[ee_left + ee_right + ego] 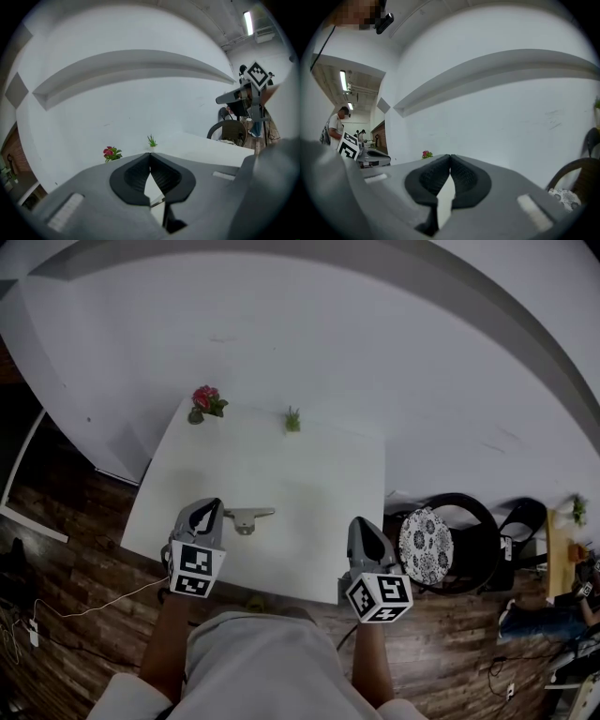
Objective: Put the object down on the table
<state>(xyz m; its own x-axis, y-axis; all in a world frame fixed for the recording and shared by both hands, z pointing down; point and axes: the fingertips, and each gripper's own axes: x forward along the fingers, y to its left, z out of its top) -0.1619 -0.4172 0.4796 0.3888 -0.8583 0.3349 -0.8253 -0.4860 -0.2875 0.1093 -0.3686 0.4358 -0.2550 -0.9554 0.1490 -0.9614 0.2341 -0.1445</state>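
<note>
A small grey metal bracket (248,517) lies flat on the white table (309,474), near its front left part. My left gripper (215,506) hovers just left of the bracket with its jaws shut and nothing between them. In the left gripper view the left gripper (150,154) has its tips touching, and a thin grey sliver of the bracket (156,202) shows through the gap below them. My right gripper (362,524) is over the table's front right corner, far from the bracket. In its own view the right gripper (450,157) is shut and empty.
A pot of red flowers (204,401) and a small green plant (292,419) stand at the table's far edge against the white wall. A dark chair with a patterned cushion (429,544) stands right of the table. A cable (84,608) lies on the wooden floor at left.
</note>
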